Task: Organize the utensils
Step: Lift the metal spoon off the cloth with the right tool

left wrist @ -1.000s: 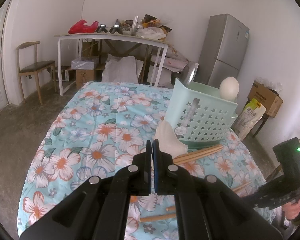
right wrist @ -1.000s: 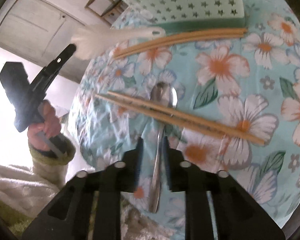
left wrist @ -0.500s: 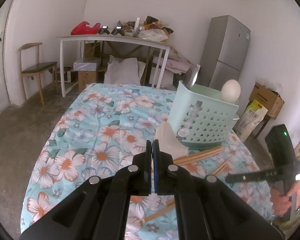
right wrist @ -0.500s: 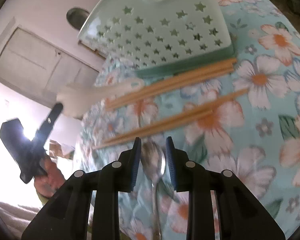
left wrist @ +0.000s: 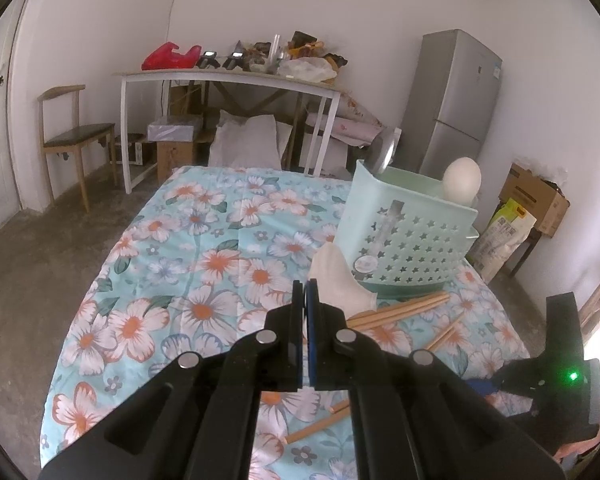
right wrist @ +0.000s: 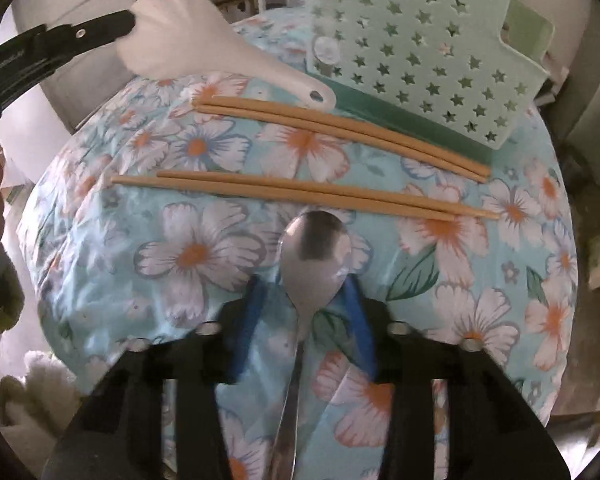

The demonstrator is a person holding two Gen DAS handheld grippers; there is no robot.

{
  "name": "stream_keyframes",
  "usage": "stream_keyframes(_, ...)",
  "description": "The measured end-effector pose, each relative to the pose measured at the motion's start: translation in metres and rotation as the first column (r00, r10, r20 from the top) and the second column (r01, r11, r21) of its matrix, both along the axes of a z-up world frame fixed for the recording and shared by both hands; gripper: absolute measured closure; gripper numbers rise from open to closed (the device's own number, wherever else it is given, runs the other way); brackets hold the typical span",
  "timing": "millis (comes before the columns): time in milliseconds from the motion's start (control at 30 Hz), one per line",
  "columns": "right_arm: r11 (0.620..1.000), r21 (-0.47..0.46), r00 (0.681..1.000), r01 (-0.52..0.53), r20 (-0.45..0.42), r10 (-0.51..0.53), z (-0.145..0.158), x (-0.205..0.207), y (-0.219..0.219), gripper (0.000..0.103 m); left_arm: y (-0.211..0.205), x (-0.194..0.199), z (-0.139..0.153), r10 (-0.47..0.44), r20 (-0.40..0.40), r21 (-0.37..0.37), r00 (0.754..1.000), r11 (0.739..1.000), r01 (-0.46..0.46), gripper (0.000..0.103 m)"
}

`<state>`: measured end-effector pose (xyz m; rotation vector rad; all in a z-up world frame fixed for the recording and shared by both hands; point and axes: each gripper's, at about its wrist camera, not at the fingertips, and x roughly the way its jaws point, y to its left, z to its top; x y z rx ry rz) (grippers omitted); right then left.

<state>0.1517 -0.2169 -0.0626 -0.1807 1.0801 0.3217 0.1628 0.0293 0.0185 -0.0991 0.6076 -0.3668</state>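
My right gripper [right wrist: 306,284] stands part open astride the steel spoon [right wrist: 314,256], pads clear, ready to grip; my left gripper [left wrist: 305,304] stays fully closed, empty, beside the white rice paddle [left wrist: 336,280].

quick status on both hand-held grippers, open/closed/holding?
Left hand-held gripper: closed, nothing between its pads.
Right hand-held gripper: jaws astride the metal spoon; whether the pads press on it cannot be told.
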Motion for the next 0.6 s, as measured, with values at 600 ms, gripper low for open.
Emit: stream_keyframes(600, 0.999, 0.049, 0.997, -0.011, -0.072, 0.015, 0.025, -0.044, -0.089, 0.096, 0.0, 0.0, 0.0, -0.001, -0.001, 0.0, 1.0, 1.0, 0.001, 0.102)
